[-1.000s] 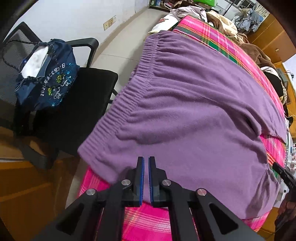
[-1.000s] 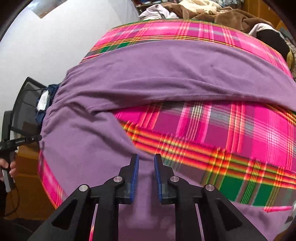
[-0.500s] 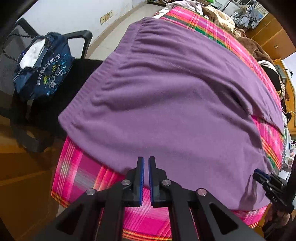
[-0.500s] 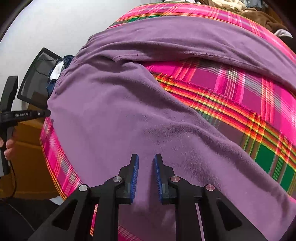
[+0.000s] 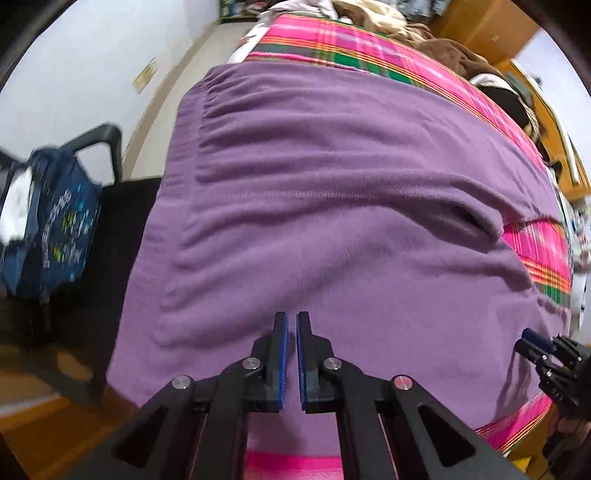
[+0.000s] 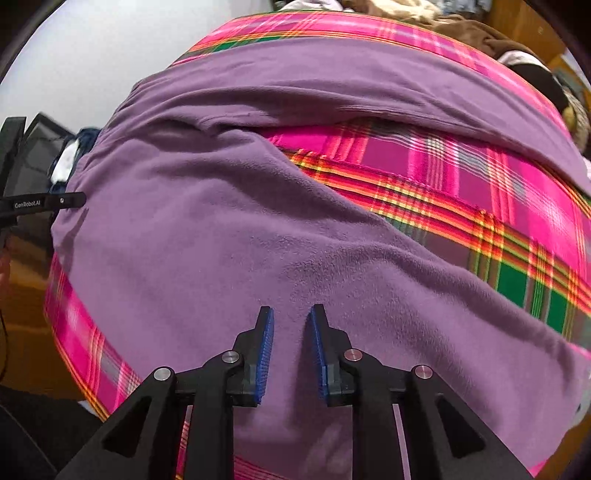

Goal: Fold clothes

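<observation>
Purple fleece trousers (image 5: pixel 332 221) lie spread on a pink plaid blanket (image 5: pixel 369 48), the gathered waistband toward the left. My left gripper (image 5: pixel 291 321) hovers over the near edge of the trousers, its blue pads almost touching and nothing between them. In the right wrist view the trousers (image 6: pixel 221 240) split into two legs with plaid blanket (image 6: pixel 461 177) showing between them. Over the nearer leg, my right gripper (image 6: pixel 291 314) has its jaws opening, with only fabric below the gap. Each gripper shows at the edge of the other's view: right gripper (image 5: pixel 546 354), left gripper (image 6: pixel 37 203).
A black chair (image 5: pixel 110 133) with a dark blue bag (image 5: pixel 48 229) stands left of the bed. Piled brown and light clothes (image 5: pixel 424 33) lie at the far end. Wooden furniture (image 5: pixel 480 26) runs along the right, and a white wall (image 6: pixel 92 48) is on the left.
The left gripper moved in over the trousers and rolled, so chair and bag slid left. The right gripper shifted onto the nearer leg and its jaws widened.
</observation>
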